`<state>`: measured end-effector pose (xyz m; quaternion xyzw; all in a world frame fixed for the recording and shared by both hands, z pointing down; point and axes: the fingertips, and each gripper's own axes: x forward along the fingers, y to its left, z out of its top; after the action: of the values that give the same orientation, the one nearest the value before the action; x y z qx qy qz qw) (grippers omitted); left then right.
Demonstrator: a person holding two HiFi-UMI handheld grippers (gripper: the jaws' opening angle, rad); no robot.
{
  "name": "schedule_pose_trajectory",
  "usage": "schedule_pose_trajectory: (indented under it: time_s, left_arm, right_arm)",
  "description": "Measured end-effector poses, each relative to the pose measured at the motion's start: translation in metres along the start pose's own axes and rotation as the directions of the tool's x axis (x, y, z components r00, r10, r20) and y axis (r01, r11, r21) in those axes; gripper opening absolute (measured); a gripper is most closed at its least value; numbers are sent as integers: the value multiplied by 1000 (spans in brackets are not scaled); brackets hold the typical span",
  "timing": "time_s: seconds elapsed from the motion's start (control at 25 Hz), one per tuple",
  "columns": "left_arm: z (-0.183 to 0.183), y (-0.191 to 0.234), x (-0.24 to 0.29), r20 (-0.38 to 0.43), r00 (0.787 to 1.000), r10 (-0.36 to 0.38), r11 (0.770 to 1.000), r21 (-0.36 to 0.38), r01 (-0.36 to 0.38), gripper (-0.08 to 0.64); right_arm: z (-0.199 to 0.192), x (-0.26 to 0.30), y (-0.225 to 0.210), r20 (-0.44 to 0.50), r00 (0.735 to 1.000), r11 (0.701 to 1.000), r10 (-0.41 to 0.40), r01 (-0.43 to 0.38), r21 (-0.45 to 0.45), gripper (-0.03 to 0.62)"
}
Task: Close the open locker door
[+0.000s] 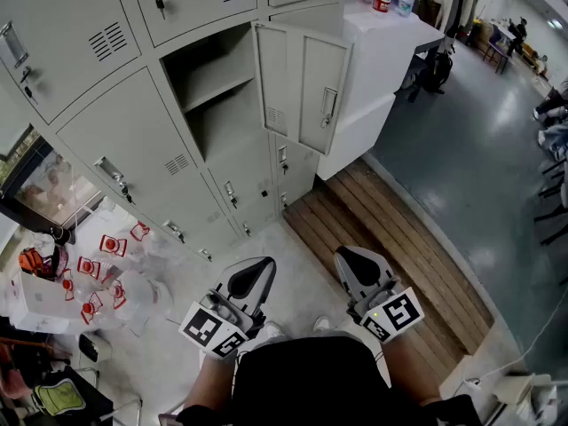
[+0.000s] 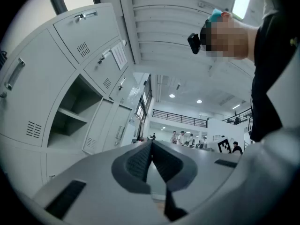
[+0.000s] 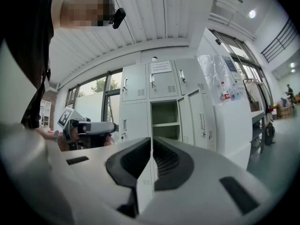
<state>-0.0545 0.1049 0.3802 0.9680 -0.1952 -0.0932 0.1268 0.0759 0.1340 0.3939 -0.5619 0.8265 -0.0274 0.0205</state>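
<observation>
- The step in hand was the approach. The open locker door [image 1: 302,82] was not yet touched, and both grippers were well apart from it, on the near side.
- The door stood swung out to the right of its open compartment [image 1: 206,121], in the far row of grey lockers. The compartment looked empty, with one shelf [image 1: 217,89] across it. A handle [image 1: 328,106] showed near the door's right edge.
- The left gripper [image 1: 259,269] had its jaws pressed together at the tips, with nothing between them.
- The right gripper [image 1: 355,263] was also fully closed and held nothing. Its own view looked almost straight at the compartment.
- Both grippers were held low and close to the person's body, side by side. They pointed about level toward the lockers, the left one tipped a little upward.
- In my judgement, the next move called for stepping nearer and bringing one gripper, probably the right, to the free edge of the door. The closed jaws could then push it to the left until it lay flush with the locker front. No grip seemed necessary.
- A wooden platform [image 1: 390,238] lay on the floor at the right, near the lockers, so the person would need care when stepping.
</observation>
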Motion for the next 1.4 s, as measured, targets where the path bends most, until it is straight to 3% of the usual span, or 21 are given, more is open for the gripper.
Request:
schedule_pose_trajectory:
  time_s: [0.2,0.48,0.72,0.92,1.04,1.4]
  left_arm:
    - [-4,25,-10,-45,997,65,997,31,-64,23]
    - [-8,49,-23,-86,995,46,994,103,-37,23]
    - [-18,65,-19,-124,991,42,995,92,-31,23]
    - [-21,77,9,-115,992,59,995,88,-49,23]
    - [-32,90,34,-149,985,93,993,82,-81,23]
    - [-39,127,119,-179,962,207,976,98,-192,23]
  right_arm:
    - [-4,14,6,0,1000,1000,-18,18,5,40]
    - [-12,37,15,2,998,997,-58,57,43,41]
    - [-18,43,-1,-4,994,990,-109,109,87,41]
    - [-20,56,-34,1,994,989,-108,107,106,41]
    - [-21,68,-68,5,995,988,-96,95,118,42]
    - [-20,120,-174,3,1000,989,-4,3,146,43]
